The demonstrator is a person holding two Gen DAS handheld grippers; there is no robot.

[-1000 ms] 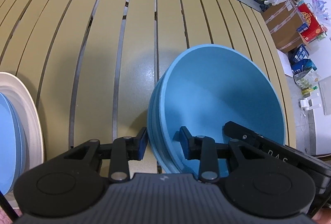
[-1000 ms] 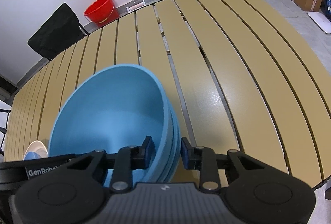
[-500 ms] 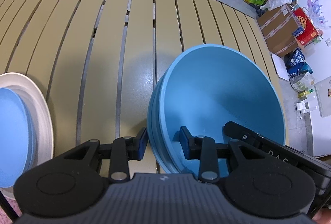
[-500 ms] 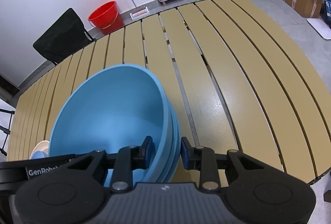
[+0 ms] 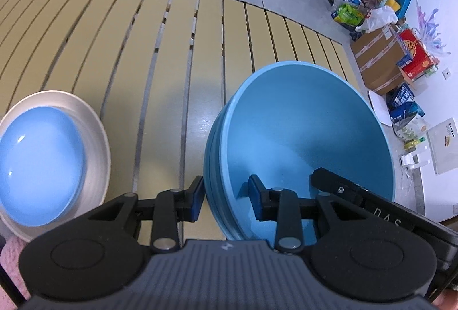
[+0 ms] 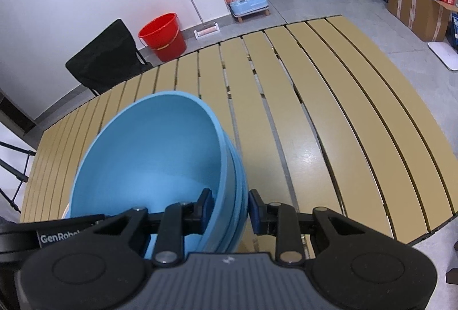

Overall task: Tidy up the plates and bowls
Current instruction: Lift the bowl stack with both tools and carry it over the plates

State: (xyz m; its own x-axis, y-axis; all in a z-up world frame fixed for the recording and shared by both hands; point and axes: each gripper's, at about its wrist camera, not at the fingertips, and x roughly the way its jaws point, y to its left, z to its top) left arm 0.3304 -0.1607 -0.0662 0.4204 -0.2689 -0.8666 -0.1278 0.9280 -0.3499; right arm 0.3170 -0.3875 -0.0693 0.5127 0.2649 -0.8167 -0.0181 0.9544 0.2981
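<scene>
A stack of nested blue bowls (image 5: 309, 143) hangs above the slatted table, gripped from both sides. My left gripper (image 5: 226, 199) is shut on the stack's left rim, one pad inside and one outside. My right gripper (image 6: 229, 208) is shut on the right rim of the same blue bowls (image 6: 148, 164). The other gripper's black body shows at the stack's far side in each view. On the table at the left lies a white plate (image 5: 97, 138) with a light blue plate (image 5: 40, 164) on top of it.
The tan slatted table (image 6: 329, 123) stretches ahead, its right edge close in the right wrist view. Beyond it on the floor stand a red bucket (image 6: 163, 36), a black chair (image 6: 106, 58), a blue pet feeder (image 6: 246, 2) and cardboard boxes (image 5: 377, 58).
Both grippers have risen with the bowl stack between them, so the table looks farther away. The white plate with the blue plate has come more into the left wrist view.
</scene>
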